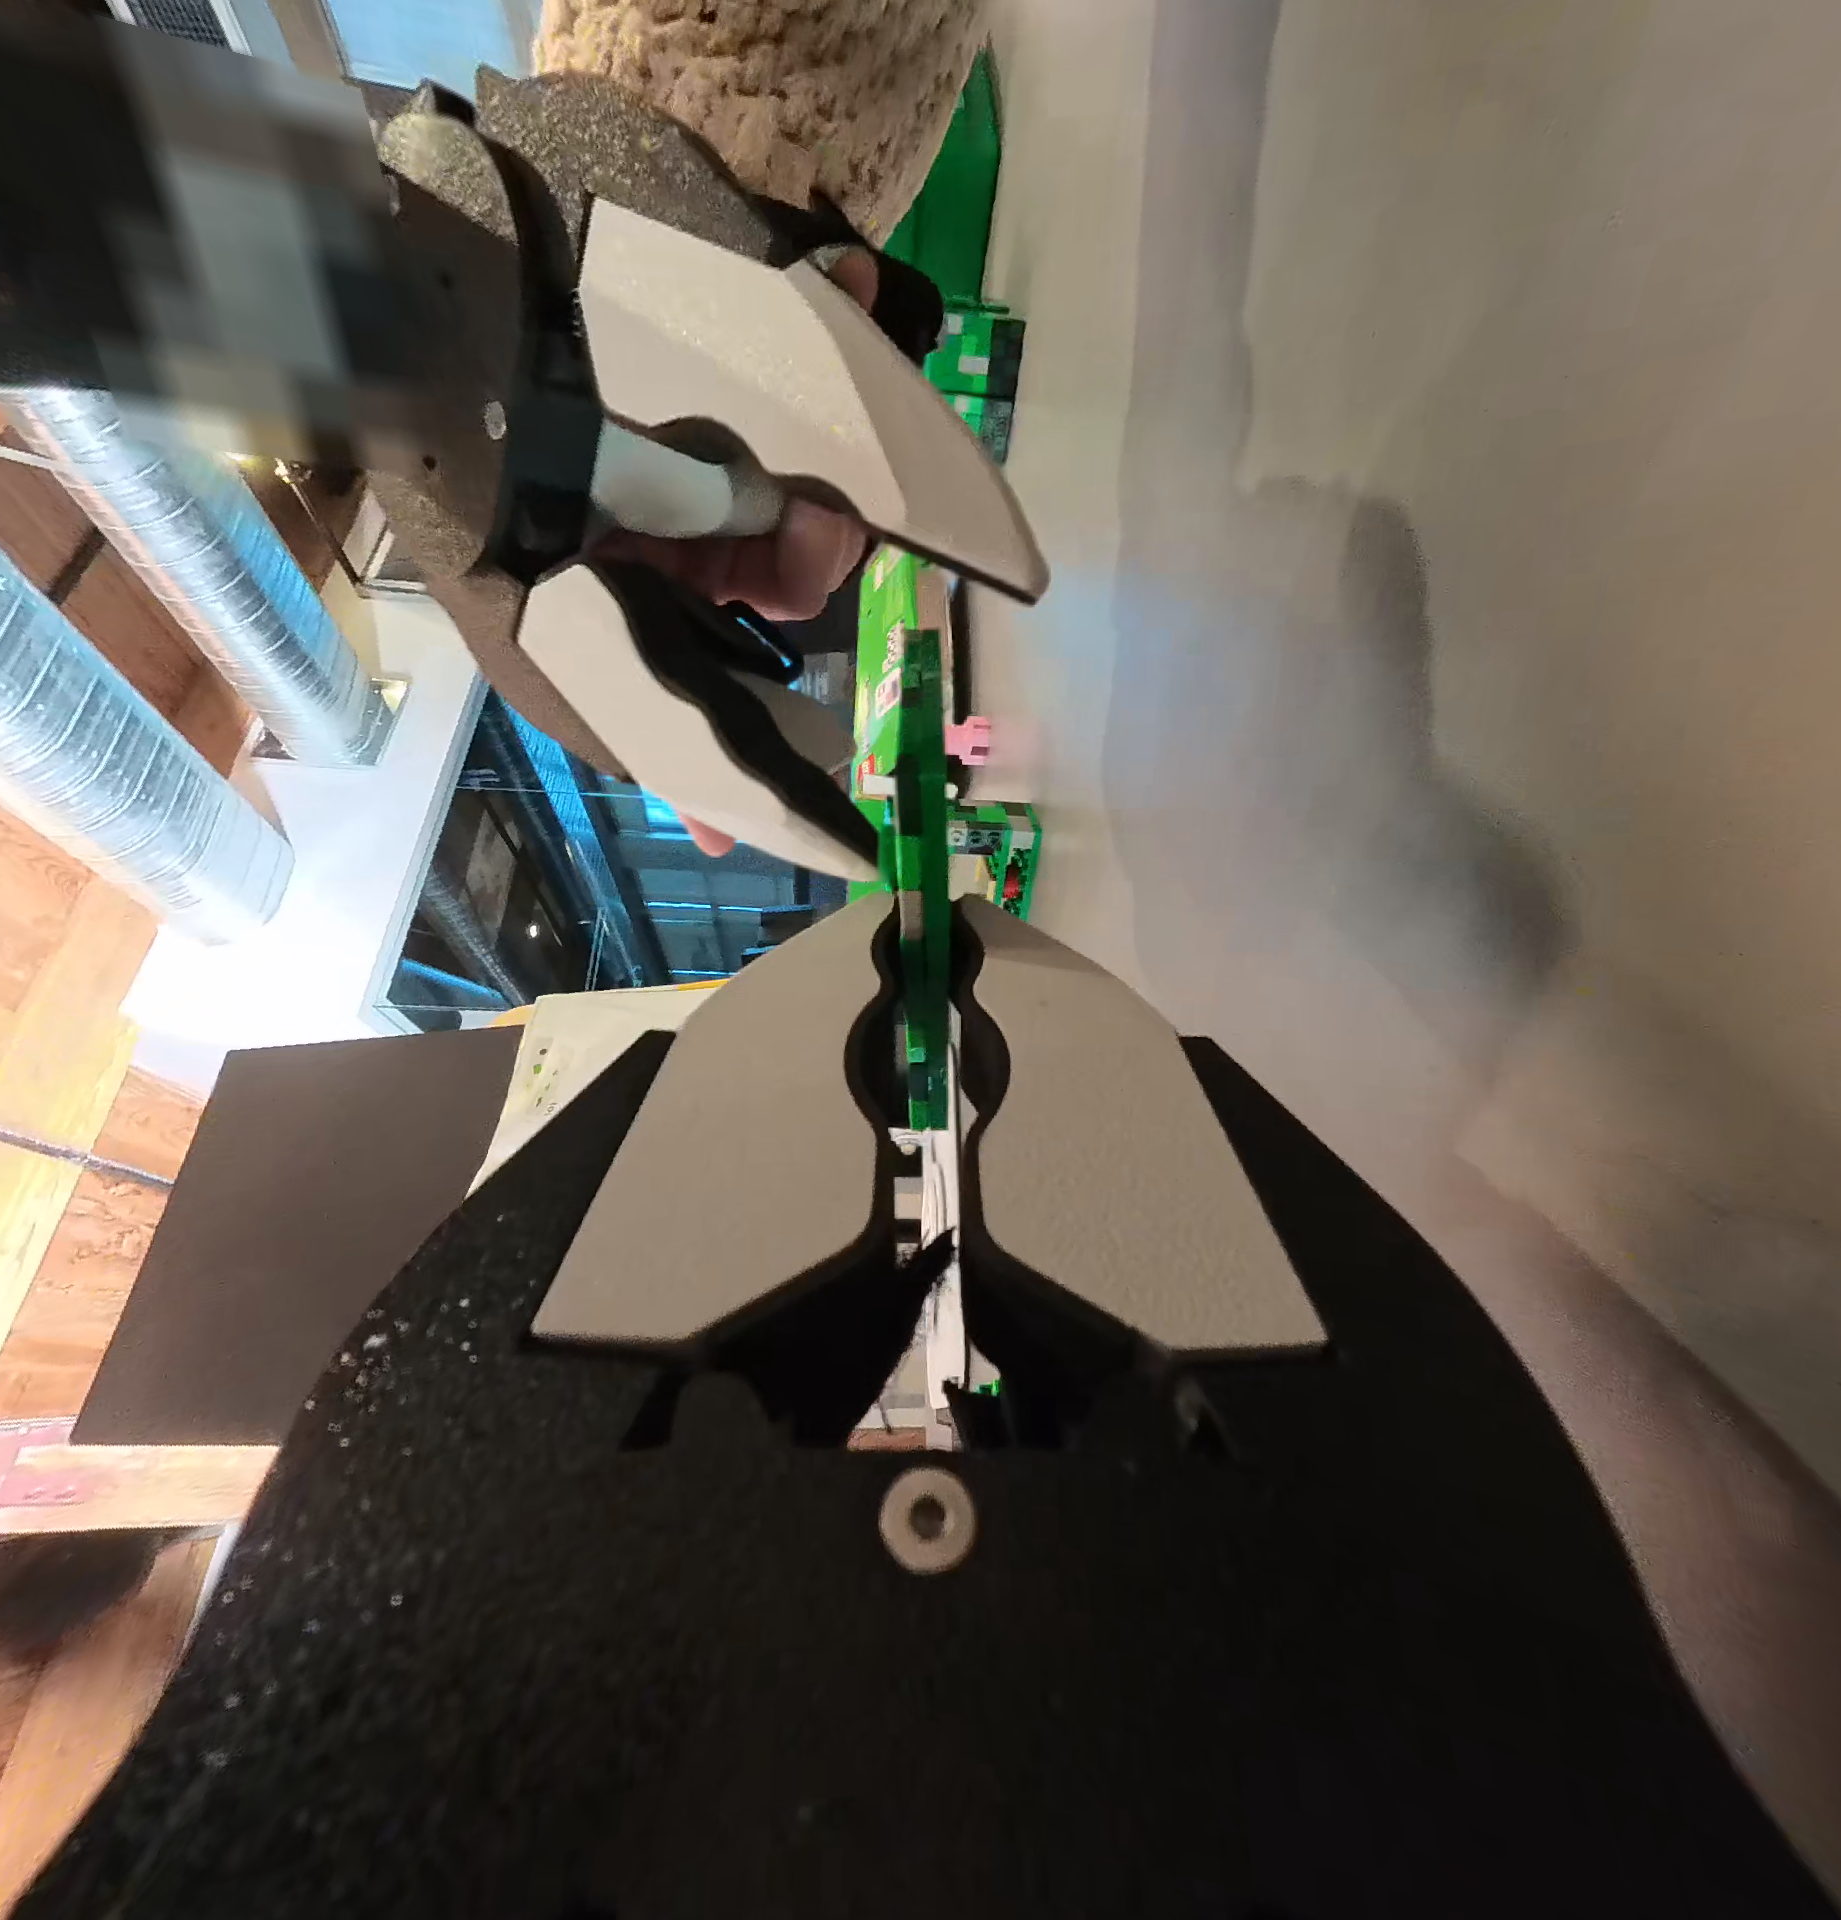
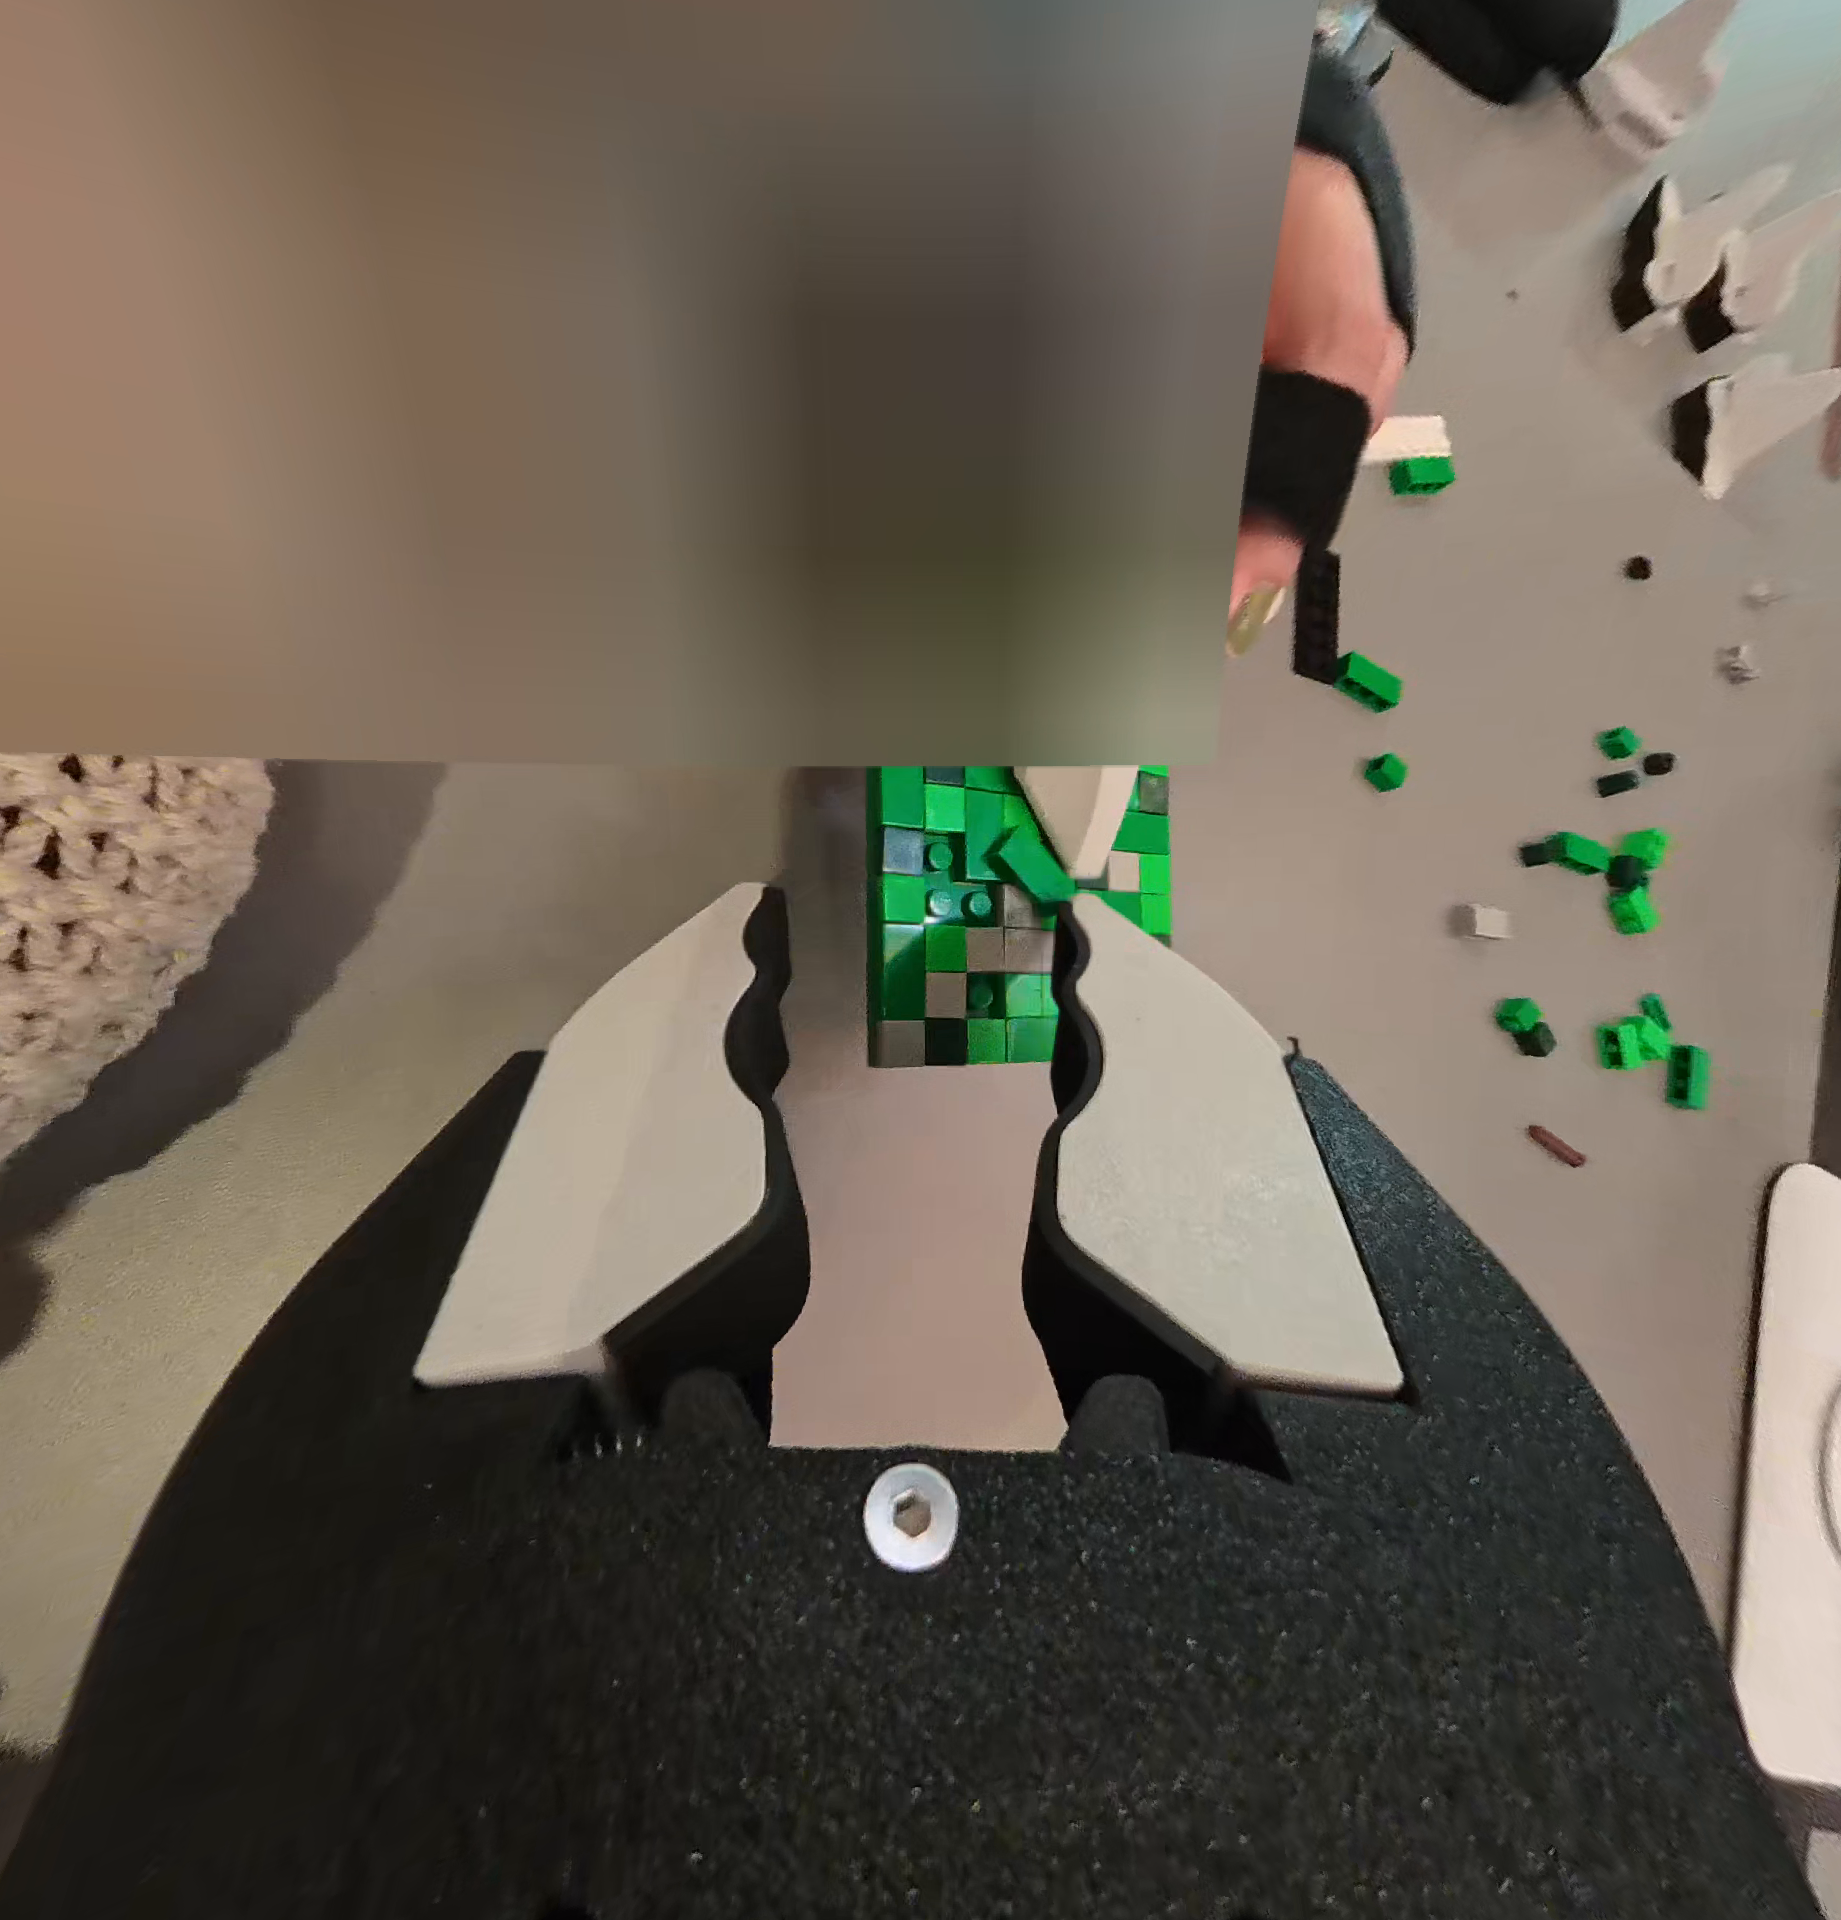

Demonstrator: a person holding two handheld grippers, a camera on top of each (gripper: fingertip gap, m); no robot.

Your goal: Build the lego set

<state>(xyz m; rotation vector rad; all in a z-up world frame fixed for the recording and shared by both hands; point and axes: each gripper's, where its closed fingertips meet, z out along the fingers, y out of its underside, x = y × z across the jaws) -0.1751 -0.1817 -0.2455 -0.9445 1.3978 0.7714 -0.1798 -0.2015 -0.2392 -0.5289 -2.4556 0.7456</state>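
My left gripper [image 1: 921, 914] is shut on a flat green lego panel [image 1: 924, 790], seen edge-on and held upright above the grey table [image 1: 1518, 520]. In the right wrist view the panel [image 2: 957, 966] shows its face, a mosaic of green, dark green and grey tiles. A dark green tile [image 2: 1030, 862] sits tilted on it. My right gripper [image 2: 911, 909] is open, its fingertips either side of the panel's lower part, the right tip close to the tilted tile. It also shows in the left wrist view [image 1: 947, 722], open, with one tip at the panel's edge.
Loose green bricks [image 2: 1622, 873] and more of them [image 2: 1643, 1039] lie on the table at the right, with a long black brick [image 2: 1316, 613] and a white tray [image 2: 1809, 1455]. A pink piece [image 1: 968, 738] and a small green build [image 1: 1009, 852] stand beyond the panel. Less than 4 cm separates the two grippers' tips.
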